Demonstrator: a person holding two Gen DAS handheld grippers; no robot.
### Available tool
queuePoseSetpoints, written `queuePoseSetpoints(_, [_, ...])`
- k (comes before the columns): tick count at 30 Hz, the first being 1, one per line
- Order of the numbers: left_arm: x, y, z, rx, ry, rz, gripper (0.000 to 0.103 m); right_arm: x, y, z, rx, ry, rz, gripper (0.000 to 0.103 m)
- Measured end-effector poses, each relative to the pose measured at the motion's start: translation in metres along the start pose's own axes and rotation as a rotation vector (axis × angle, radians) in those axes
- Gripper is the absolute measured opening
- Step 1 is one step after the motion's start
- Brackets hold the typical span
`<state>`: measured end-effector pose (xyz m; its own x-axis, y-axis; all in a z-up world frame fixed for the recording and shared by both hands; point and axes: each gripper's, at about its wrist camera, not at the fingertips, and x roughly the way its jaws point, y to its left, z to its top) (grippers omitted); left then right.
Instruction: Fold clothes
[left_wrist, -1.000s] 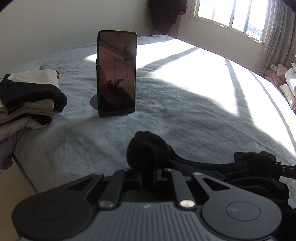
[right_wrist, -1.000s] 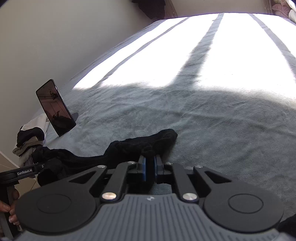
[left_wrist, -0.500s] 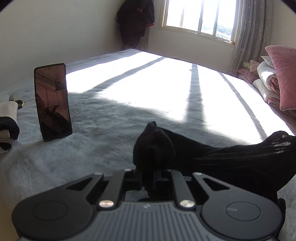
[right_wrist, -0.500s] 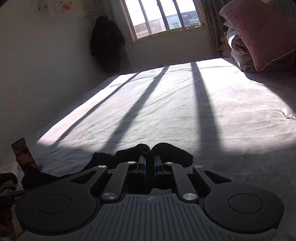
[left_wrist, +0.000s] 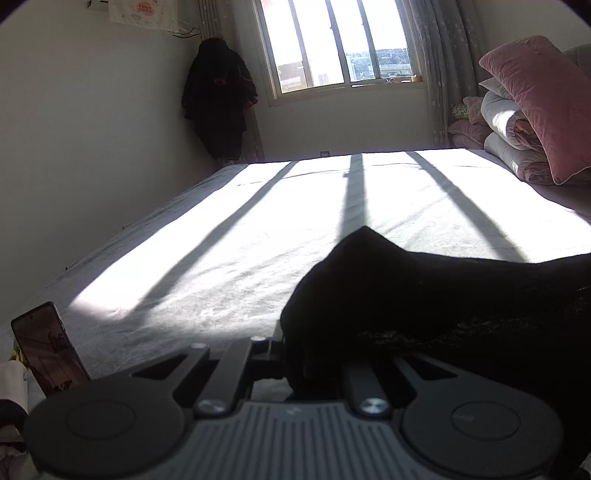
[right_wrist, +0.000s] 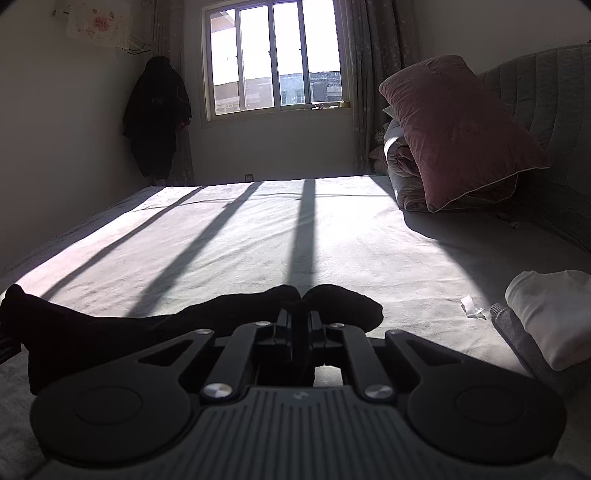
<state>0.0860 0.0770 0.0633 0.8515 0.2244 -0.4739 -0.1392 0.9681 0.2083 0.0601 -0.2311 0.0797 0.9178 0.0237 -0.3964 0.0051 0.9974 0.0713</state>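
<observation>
Phone (left_wrist: 50, 349) stands at the bed's (right_wrist: 258, 236) near left edge. Pillow (right_wrist: 458, 129) sits on rolled bedding (right_wrist: 400, 177) far right, folded clothes (right_wrist: 554, 314) near right, window (right_wrist: 275, 59) behind the bed.

Both my wrist cams sit low over the bed's (right_wrist: 332, 236) near edge, facing along it to the window (left_wrist: 332, 44) wall. Left cam is close behind the black garment (left_wrist: 443, 295). Shared: window, hanging coat (right_wrist: 155, 114), pink pillow (left_wrist: 535, 103).

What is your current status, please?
Left gripper and right gripper both shut on the black fabric garment. Garment stretched between them over the grey bed. Nothing in the way.
</observation>
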Motion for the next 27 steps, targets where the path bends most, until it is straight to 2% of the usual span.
queuePoseSetpoints(9, [0.060, -0.034, 0.020, 0.038, 0.002, 0.020, 0.007, 0.051, 0.006, 0.002, -0.111, 0.022, -0.088, 0.009])
queuePoseSetpoints(19, [0.126, -0.059, 0.004, 0.127, 0.051, 0.084, 0.007, 0.113, 0.021, -0.019, -0.213, 0.086, -0.127, 0.009])
queuePoseSetpoints(27, [0.151, -0.066, -0.011, 0.153, 0.084, 0.090, 0.008, 0.144, 0.022, -0.038, -0.205, 0.149, -0.133, 0.009])
